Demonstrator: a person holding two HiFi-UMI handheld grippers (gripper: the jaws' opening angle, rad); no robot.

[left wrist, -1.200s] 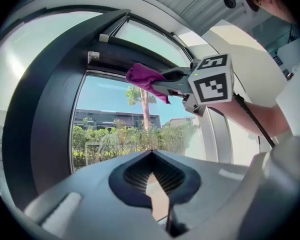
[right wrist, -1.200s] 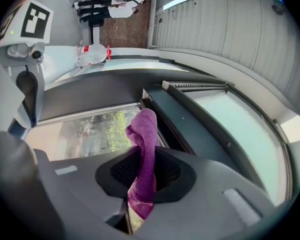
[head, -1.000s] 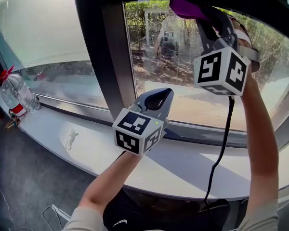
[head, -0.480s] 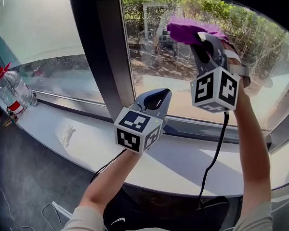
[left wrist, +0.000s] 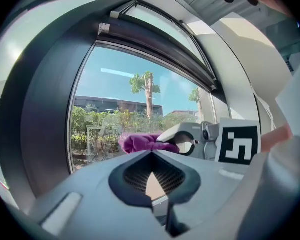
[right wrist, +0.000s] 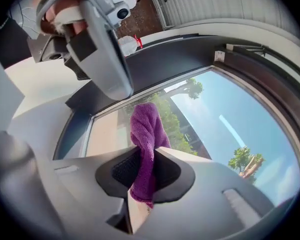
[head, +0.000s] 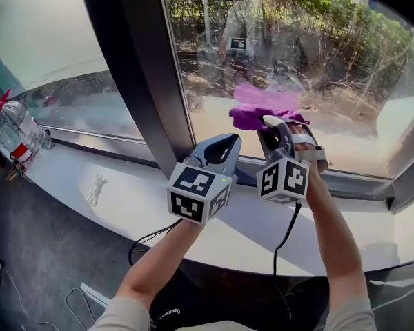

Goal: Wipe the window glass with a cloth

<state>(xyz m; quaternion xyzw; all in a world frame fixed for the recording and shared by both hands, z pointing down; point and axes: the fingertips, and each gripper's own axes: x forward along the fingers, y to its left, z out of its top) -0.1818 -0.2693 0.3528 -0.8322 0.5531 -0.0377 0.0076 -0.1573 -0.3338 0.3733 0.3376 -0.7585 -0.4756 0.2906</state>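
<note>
A purple cloth (head: 257,115) presses against the lower part of the window glass (head: 310,47), with my right gripper (head: 274,124) shut on it. In the right gripper view the cloth (right wrist: 145,134) sticks up out of the right gripper (right wrist: 141,186) toward the pane. My left gripper (head: 226,142) is shut and holds nothing. It hovers above the sill just left of the right one, near the dark window post (head: 134,81). The left gripper view shows its closed tips (left wrist: 151,181), with the cloth (left wrist: 142,143) and the right gripper (left wrist: 189,138) beyond.
A white sill (head: 124,209) runs below the glass. A clear bottle with a red cap (head: 17,133) stands at its far left, and a small white crumpled thing (head: 96,188) lies on it. A black cable (head: 287,234) hangs from the right gripper.
My right gripper has swept the cloth down the glass, from the top of the pane to near its bottom edge. The left gripper has stayed about where it was.
</note>
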